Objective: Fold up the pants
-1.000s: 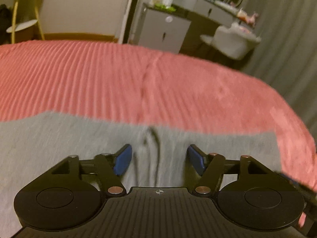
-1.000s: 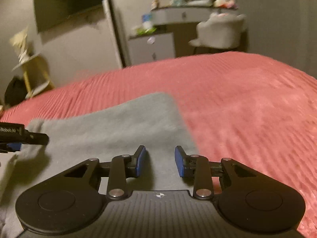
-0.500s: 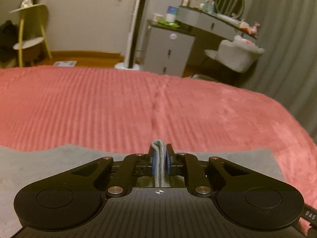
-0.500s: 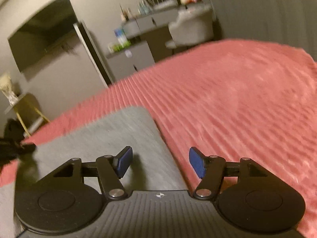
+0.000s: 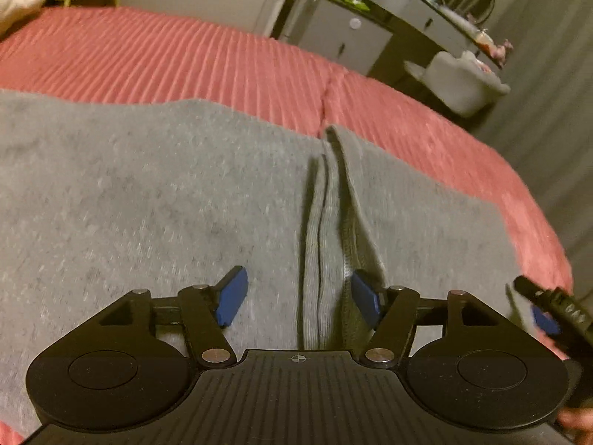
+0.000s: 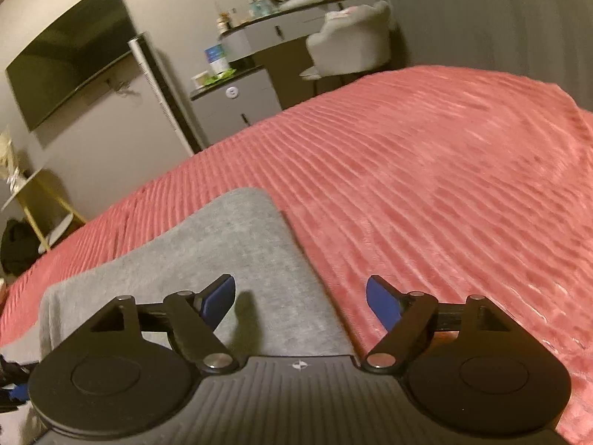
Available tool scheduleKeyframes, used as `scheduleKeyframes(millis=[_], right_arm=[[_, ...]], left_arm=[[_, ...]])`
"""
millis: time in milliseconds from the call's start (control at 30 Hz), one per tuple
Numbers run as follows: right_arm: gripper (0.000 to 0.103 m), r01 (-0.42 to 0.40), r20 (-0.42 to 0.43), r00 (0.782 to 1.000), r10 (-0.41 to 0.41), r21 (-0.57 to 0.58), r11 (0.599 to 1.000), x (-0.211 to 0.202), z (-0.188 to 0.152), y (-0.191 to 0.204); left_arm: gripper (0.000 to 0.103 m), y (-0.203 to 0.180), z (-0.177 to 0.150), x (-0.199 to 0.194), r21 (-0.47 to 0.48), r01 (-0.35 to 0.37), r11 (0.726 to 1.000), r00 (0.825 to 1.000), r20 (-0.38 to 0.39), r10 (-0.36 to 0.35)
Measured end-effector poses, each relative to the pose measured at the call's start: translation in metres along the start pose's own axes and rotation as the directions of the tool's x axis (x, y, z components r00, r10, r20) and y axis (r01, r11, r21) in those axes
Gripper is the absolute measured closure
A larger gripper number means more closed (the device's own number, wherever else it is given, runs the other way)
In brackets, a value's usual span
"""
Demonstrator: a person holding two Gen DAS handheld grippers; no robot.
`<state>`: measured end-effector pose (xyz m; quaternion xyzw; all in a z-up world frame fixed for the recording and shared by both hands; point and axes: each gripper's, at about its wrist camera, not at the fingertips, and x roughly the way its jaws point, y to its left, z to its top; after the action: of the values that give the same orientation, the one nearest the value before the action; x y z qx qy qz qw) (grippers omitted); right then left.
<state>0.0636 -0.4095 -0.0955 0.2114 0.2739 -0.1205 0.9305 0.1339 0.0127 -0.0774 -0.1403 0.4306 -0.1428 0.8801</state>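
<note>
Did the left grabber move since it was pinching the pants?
Yes. The left gripper has pulled back from the pink bedspread; more of the grey pants lies ahead. Its jaws are opening, pads off the fold.

Home bedroom: bed, vanity.

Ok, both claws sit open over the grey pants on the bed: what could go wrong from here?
1. A raised pinch ridge in the grey pants runs between the pads of the opening left claw; left alone, it may get folded in as a crease.
2. The opening right claw straddles the pants' edge, one pad over the red bedspread; closing there could catch the cover too.
3. The claws sit close together and could collide.
</note>
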Motion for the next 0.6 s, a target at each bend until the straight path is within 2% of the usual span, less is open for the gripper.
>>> scheduleKeyframes(millis=[33, 133, 233, 300, 367, 433, 467, 533, 600], right_arm=[[0.023, -0.001, 0.002, 1.000, 0.001, -0.015, 1.000, -0.003, 0.000, 0.003], [0.016, -0.022, 0.020, 1.000, 0.022, -0.035, 0.999, -0.014, -0.001, 0.011], [0.015, -0.030, 0.043, 0.999, 0.030, -0.020, 0.999, -0.025, -0.001, 0.011], [0.014, -0.043, 0.047, 0.998, 0.043, 0.008, 0.999, -0.030, -0.002, 0.008], [0.013, -0.064, 0.042, 0.997, 0.062, 0.043, 0.997, -0.035, -0.003, 0.004], [0.012, -0.080, 0.040, 0.996, 0.077, 0.066, 0.995, -0.039, -0.005, 0.004], [0.011, -0.084, 0.041, 0.996, 0.081, 0.072, 0.994, -0.040, -0.005, 0.004], [0.009, -0.085, 0.038, 0.996, 0.083, 0.072, 0.994, -0.041, -0.006, 0.006], [0.009, -0.082, 0.031, 0.996, 0.080, 0.058, 0.995, -0.039, -0.007, 0.009]], left_arm=[[0.032, -0.003, 0.000, 0.000, -0.003, 0.008, 1.000, 1.000, -0.007, -0.008], [0.032, -0.009, -0.004, 0.004, -0.055, 0.099, 0.994, 0.993, -0.060, -0.102], [0.032, -0.014, -0.010, 0.007, -0.013, 0.080, 0.997, 0.993, -0.081, -0.081], [0.031, -0.010, -0.008, 0.002, -0.066, 0.131, 0.989, 0.986, -0.090, -0.137], [0.028, 0.005, -0.007, -0.002, -0.191, 0.191, 0.963, 0.974, -0.082, -0.210], [0.024, 0.021, -0.009, -0.005, -0.268, 0.215, 0.939, 0.968, -0.066, -0.240], [0.019, 0.026, -0.010, -0.006, -0.292, 0.223, 0.930, 0.967, -0.052, -0.248], [0.018, 0.035, -0.011, -0.008, -0.331, 0.238, 0.913, 0.964, -0.037, -0.264], [0.014, 0.041, -0.013, -0.006, -0.370, 0.293, 0.882, 0.945, -0.027, -0.325]])
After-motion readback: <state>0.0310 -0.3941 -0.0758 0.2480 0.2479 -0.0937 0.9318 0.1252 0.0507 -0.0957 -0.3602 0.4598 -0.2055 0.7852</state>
